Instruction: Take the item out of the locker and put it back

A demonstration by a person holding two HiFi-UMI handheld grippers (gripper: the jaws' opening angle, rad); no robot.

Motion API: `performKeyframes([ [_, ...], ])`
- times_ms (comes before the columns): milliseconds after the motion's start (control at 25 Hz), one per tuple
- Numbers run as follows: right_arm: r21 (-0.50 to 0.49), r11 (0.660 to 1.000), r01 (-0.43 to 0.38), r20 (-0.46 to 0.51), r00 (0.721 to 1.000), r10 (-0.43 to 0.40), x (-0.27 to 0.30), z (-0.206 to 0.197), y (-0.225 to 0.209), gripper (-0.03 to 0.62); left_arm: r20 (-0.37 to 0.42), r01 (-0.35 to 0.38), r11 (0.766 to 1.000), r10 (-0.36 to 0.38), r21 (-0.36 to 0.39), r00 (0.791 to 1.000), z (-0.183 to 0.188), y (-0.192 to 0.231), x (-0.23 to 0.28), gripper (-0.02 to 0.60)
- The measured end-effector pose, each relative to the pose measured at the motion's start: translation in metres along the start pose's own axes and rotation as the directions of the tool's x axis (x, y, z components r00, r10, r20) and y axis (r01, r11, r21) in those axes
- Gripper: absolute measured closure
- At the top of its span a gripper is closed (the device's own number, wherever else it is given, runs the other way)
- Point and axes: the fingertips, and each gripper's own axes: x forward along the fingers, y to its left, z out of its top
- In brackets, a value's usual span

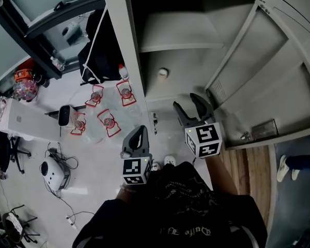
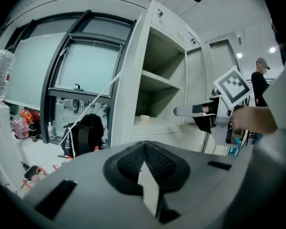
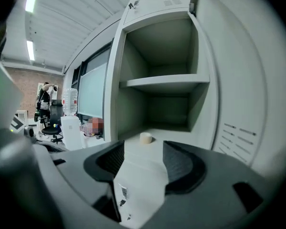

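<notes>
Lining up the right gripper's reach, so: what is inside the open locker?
One small cream cylinder stands alone on the floor of the locker. The rest of the space under the shelf looks bare. The shelf's top is seen from below, so anything lying flat there is hidden.

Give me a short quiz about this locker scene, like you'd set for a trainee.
1. True or false: the right hand-held gripper has its jaws apart.
2. Inside the open locker, where does the small beige item sit?
A. On top of the shelf
B. On the compartment floor, below the shelf
C. Between a gripper's jaws
3. Fill in: the left hand-held gripper has its jaws ____ and holds nothing.

Key: 1 true; 2 B; 3 together.
</notes>
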Motion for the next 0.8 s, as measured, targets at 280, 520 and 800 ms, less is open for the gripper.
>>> performKeyframes([
  [280,0.063,0.997,0.053,0.001,0.999,-0.053,-0.025,-0.029,0.002,0.339,0.008,0.046,0.999,-0.046,0.008,0.999,0.001,-0.015,0.007,0.575],
  [520,0.088,0.994,0.066,-0.038,0.997,-0.063,-0.039,-0.055,0.006,0.339,0.003,0.064,0.998,-0.064,0.01,0.998,-0.005,-0.025,0.011,0.575],
  [800,0.086,0.995,0.059,-0.061,0.997,-0.054,-0.044,-0.07,0.009,0.339,0.011,0.078,0.997,-0.078,0.019,0.997,-0.004,-0.031,0.015,0.575],
])
